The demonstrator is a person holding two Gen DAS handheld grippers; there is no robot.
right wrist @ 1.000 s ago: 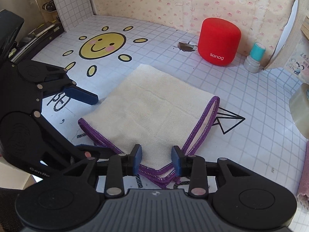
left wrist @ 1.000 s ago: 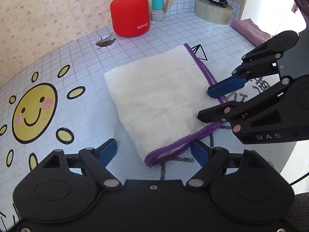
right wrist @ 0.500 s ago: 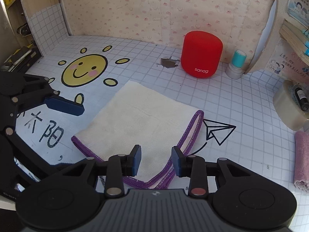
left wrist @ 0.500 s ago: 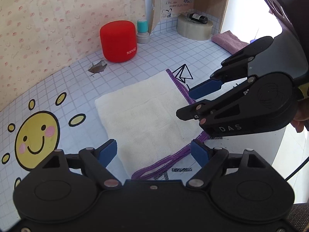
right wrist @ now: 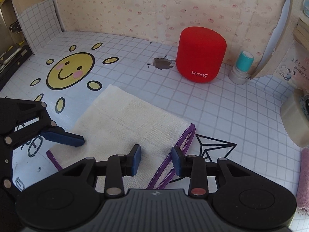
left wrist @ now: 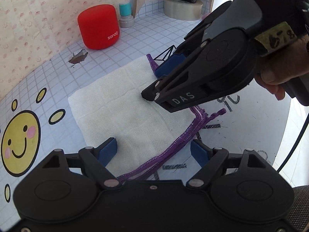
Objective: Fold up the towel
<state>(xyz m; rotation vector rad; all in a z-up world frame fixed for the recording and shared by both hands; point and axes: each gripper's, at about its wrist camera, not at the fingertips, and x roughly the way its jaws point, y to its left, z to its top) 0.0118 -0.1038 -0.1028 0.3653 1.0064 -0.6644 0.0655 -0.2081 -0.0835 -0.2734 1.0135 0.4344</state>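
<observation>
Nearest in the left wrist view, the left gripper (left wrist: 153, 150) is seen with its jaws spread wide over the near purple-hemmed edge of the folded towel (left wrist: 123, 112), nothing being held between them. In the right wrist view the right gripper (right wrist: 156, 161) is likewise parted, straddling the towel's (right wrist: 123, 127) purple hem without clamping it. One towel is counted, lying flat on the gridded table (right wrist: 222, 112) between the sun sticker (right wrist: 70, 70) and the paper-plane drawing (right wrist: 214, 148). The hand (left wrist: 280, 73) gripping the right gripper's handle is shown only by the left view, as is the loose purple loop (left wrist: 217, 114) at the towel's corner; the pink cloth (right wrist: 304, 179) at the table's right edge is shown only by the right view. Farther back, one red sanag speaker (right wrist: 201, 54), one teal-capped stamp (right wrist: 242, 67) and one roll of tape (left wrist: 182, 7) are counted, with a torn patch (right wrist: 163, 63) beside the speaker. Compared with a second ago, both grippers have been brought in over the towel, and the right gripper's jaws have been widened.
</observation>
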